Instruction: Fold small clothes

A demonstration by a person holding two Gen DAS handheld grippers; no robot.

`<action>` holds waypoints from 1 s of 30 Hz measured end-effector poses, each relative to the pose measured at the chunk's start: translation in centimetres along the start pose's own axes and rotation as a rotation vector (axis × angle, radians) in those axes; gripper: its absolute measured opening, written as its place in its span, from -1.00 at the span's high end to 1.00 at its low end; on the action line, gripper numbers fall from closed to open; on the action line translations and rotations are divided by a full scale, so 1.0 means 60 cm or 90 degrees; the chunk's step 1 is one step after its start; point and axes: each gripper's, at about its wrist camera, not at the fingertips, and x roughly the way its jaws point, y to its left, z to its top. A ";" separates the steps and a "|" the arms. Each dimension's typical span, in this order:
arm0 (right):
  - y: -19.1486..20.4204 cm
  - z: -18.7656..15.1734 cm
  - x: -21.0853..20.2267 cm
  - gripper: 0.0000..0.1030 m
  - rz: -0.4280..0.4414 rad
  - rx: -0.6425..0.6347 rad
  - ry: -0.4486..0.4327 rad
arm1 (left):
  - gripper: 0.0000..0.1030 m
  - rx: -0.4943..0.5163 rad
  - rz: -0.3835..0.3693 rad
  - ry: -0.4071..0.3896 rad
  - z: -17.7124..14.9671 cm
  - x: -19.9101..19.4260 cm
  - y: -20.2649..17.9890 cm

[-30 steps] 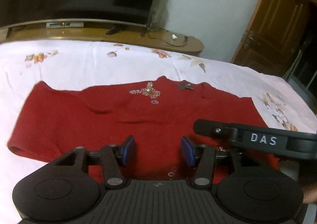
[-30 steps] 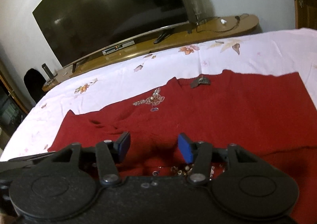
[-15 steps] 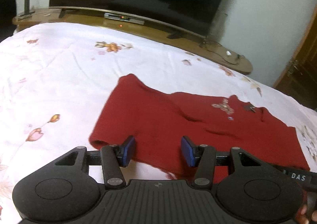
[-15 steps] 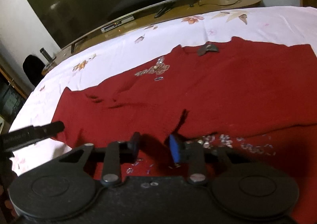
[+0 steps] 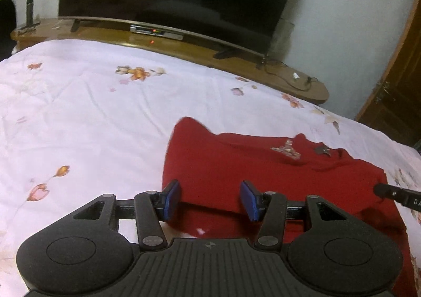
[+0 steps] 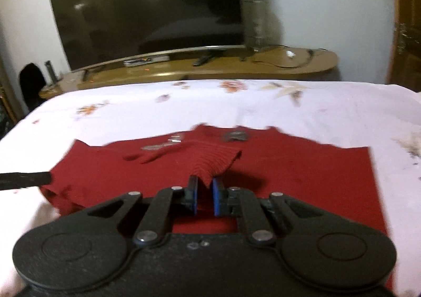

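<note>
Right tongs [image 6: 204,198], open a second ago, now pinch the red garment [image 6: 263,173] at lower centre. Left tongs [image 5: 209,199] hang wide open, empty. Folding begins.

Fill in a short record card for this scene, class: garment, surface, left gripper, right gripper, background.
garment: red knitted top, spread on the bed, beaded decoration near the neckline
surface: white floral bedsheet
left gripper: left gripper open, at the garment's near left corner
right gripper: right gripper shut on a raised fold of the red knitted top
background: television on a wooden stand
</note>
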 end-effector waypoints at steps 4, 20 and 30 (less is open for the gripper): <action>-0.072 0.000 -0.006 0.77 -0.054 -0.004 0.011 | 0.01 0.003 -0.010 0.013 -0.005 0.014 -0.028; -0.171 -0.036 0.011 0.29 -0.136 -0.008 0.041 | 0.01 0.012 -0.022 0.020 -0.015 0.031 -0.084; -0.098 -0.011 0.030 0.40 -0.055 -0.007 0.002 | 0.01 -0.032 -0.033 0.043 0.034 0.121 -0.082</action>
